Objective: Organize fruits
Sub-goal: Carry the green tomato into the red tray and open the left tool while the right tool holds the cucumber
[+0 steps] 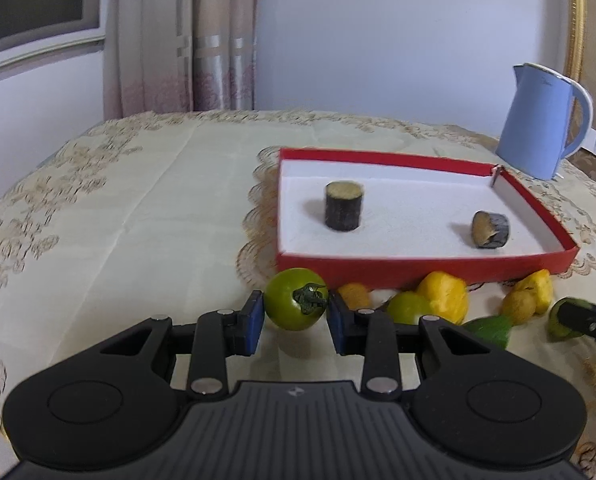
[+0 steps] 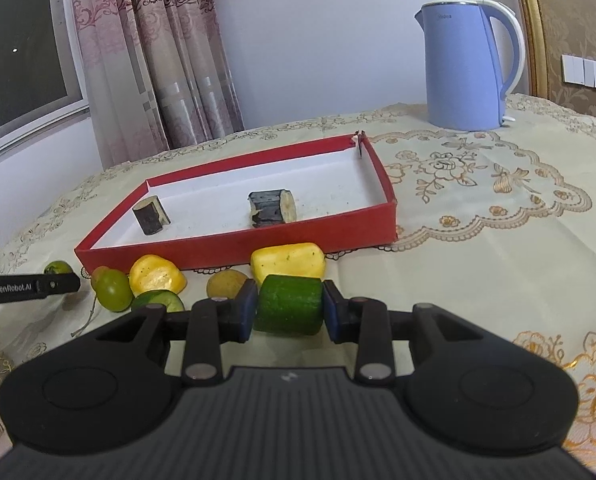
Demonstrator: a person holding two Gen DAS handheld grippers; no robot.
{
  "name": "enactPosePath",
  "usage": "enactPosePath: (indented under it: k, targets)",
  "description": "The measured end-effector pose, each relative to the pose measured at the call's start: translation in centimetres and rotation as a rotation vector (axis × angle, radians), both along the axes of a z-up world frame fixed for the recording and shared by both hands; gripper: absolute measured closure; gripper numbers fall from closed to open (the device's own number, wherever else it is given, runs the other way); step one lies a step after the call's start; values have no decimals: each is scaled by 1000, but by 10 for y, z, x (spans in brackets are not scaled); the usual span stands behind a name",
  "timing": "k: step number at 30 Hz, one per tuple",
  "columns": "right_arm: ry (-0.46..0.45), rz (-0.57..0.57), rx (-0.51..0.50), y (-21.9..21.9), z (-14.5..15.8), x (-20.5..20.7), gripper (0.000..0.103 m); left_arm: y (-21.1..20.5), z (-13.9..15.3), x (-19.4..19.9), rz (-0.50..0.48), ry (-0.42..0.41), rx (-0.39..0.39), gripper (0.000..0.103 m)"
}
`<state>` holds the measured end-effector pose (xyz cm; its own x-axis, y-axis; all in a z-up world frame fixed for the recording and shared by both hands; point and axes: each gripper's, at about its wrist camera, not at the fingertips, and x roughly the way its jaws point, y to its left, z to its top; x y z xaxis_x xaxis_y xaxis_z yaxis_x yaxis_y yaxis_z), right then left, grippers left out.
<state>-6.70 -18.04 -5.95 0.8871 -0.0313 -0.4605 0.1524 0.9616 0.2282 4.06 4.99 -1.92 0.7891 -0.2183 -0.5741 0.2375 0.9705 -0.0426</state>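
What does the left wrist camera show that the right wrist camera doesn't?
Only the left wrist view shows the left tool closed around a green tomato. Only the right wrist view shows the right tool gripping a green cucumber chunk, plus wall switches. Both show the red box holding two dark cylinder pieces, the blue kettle and yellow pieces.

Red box (image 2: 234,246) with white inside. Two dark-skinned chunks (image 1: 343,206) in it, tan cut faces. Green tomato (image 1: 294,298) with dark calyx, green cucumber piece (image 2: 290,304), yellow pieces (image 2: 288,260) (one speckled), yellow-green fruit (image 2: 112,290). Pale blue kettle (image 2: 463,64), white handle. Cream tablecloth (image 1: 138,220), gold floral embroidery. Pink patterned curtain (image 2: 158,52). Grippers black, blue pads (image 1: 256,322).
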Motion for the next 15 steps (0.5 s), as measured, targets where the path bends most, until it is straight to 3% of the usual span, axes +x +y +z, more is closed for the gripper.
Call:
enactPosePath:
  k: [9,15]
  targets:
    - [2,4,28,-4,-1,0,71,-51,31,19,-51,-74,43,70]
    - [-5,6,35,-5,-2,0,71,-84,36,51,-57,-72,63,70]
